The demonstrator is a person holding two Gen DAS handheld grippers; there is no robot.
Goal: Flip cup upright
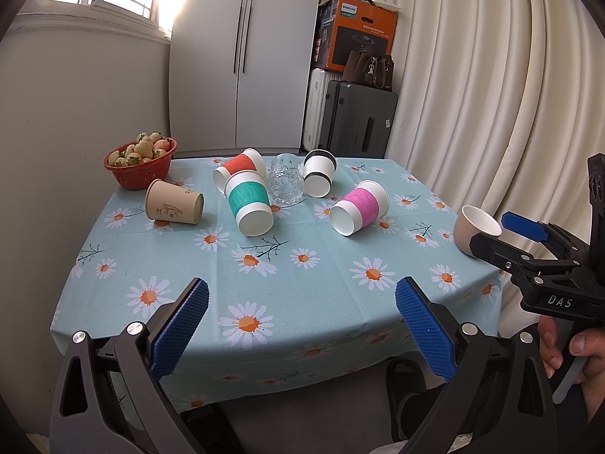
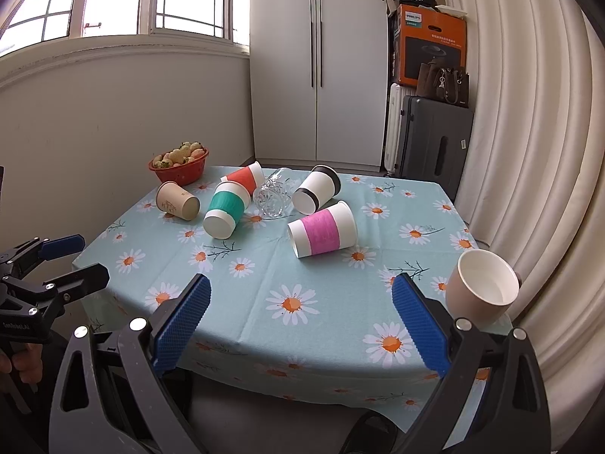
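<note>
red strawberry bowl (image 1: 138, 168) mid-left of frame on daisy tablecloth (image 1: 302, 283); white wardrobe (image 1: 245, 56), suitcases (image 1: 351, 121), orange box (image 1: 359, 34) top centre-right.

We see the near half of the table (image 2: 302, 325) bare, so a gripper could come in from the front edge unhindered. Across the far half lie tipped cups close together: the brown cup (image 2: 177, 201), green cup (image 2: 226, 209), red cup (image 2: 244, 178), glass (image 2: 272, 195), black-banded cup (image 2: 317, 189) and pink cup (image 2: 323, 233), with narrow gaps. A beige cup (image 2: 482, 287) stands at the right edge, beside the curtain (image 2: 529, 151). The strawberry bowl (image 2: 179, 166) blocks the far left corner.
</note>
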